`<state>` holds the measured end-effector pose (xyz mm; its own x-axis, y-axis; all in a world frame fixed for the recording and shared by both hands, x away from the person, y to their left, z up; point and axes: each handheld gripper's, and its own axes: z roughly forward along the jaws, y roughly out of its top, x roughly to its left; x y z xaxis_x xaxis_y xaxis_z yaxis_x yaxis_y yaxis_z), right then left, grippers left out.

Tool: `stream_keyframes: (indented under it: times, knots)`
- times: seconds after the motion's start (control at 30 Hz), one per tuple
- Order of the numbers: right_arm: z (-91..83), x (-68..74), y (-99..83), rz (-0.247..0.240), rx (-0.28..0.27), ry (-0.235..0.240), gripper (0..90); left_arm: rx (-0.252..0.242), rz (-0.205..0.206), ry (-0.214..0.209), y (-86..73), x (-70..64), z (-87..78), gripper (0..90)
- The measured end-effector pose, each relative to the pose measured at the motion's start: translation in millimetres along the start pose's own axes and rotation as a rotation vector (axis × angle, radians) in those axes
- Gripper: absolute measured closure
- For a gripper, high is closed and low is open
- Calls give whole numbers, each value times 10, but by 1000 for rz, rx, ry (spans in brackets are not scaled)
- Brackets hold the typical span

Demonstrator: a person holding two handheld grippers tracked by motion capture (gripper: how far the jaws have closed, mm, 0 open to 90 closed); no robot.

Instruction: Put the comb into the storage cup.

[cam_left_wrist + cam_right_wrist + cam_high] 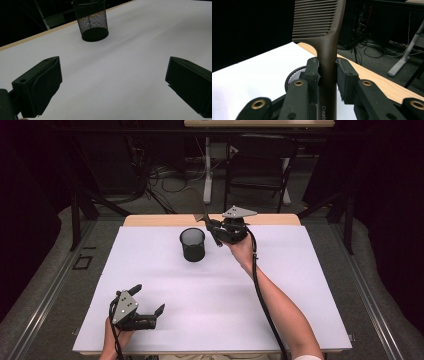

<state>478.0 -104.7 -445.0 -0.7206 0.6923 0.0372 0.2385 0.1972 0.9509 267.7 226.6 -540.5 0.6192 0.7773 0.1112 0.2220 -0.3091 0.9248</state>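
A dark brown comb [325, 32] stands upright between the jaws of my right gripper [327, 72], which is shut on its handle. In the high view the right gripper [214, 226] hovers just right of a black mesh cup [193, 244] near the table's far edge, the comb [199, 207] tilting up and left above the cup's rim. The cup's rim [295, 75] peeks out under the jaws. My left gripper [149, 300] rests open at the near left of the table, with the cup [92, 21] far ahead of its spread jaws and nothing between them.
A white sheet [210, 295] covers the table, with a wooden strip [165, 220] bare along the far edge. Beyond the table stand a dark chair [257, 165], a white desk leg [207, 170] and loose cables [165, 175] on the floor.
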Motion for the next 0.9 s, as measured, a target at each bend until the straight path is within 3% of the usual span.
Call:
stream_keyframes:
  times: [0.9]
  knots:
    - [105,28,89,-5,-57,8,726,1,-1,2,-2,3,2,8]
